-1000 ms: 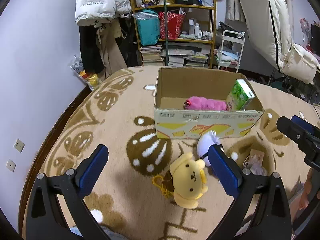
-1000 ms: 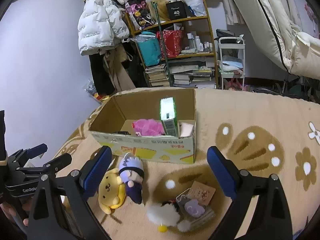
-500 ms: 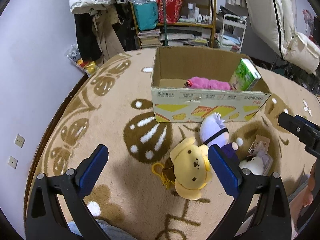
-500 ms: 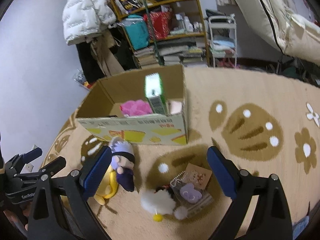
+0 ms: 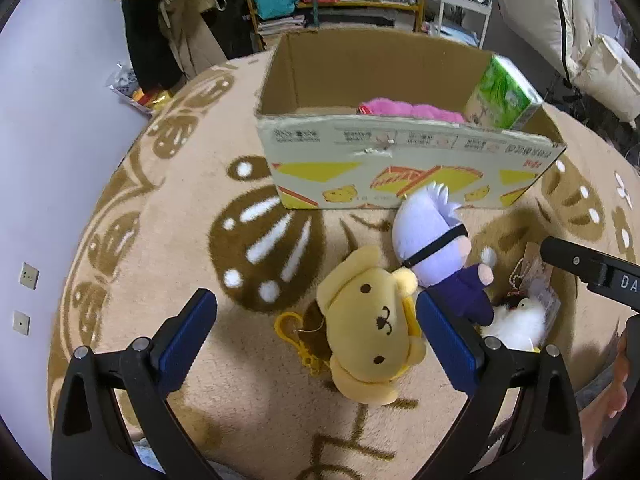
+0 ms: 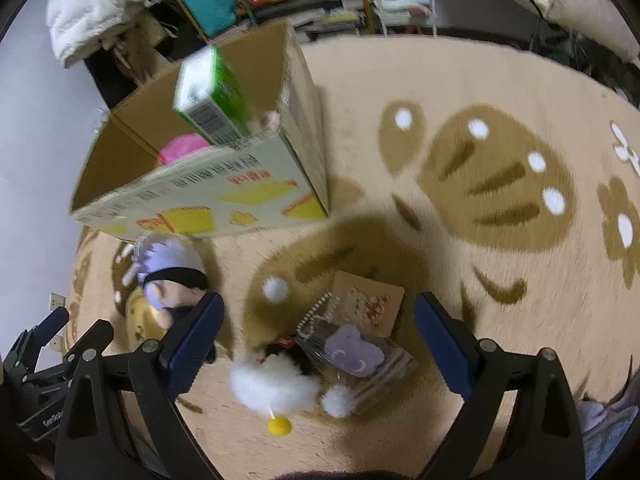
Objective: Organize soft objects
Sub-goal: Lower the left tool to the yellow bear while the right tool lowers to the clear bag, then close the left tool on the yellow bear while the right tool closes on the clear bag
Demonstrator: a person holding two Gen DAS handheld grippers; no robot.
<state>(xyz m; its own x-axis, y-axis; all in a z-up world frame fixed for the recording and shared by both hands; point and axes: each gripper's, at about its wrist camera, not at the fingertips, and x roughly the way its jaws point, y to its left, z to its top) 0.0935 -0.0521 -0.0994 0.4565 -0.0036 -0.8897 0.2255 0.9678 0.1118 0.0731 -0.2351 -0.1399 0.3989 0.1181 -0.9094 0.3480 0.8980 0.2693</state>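
Yellow dog plush (image 5: 370, 326) lies at lower centre between the wide-open, empty left gripper (image 5: 316, 334), touching the purple-haired doll (image 5: 440, 252) below the cardboard box (image 5: 400, 160); a careless close risks snagging both, while the right gripper (image 6: 318, 338), also wide open and empty, hovers over the white fluffy toy (image 6: 272, 384).

Both grippers descended toward the toys with jaws wide: the left gripper (image 5: 316, 334) closed in over the yellow plush (image 5: 370, 326), the right gripper (image 6: 318, 336) over the white plush (image 6: 274, 384).
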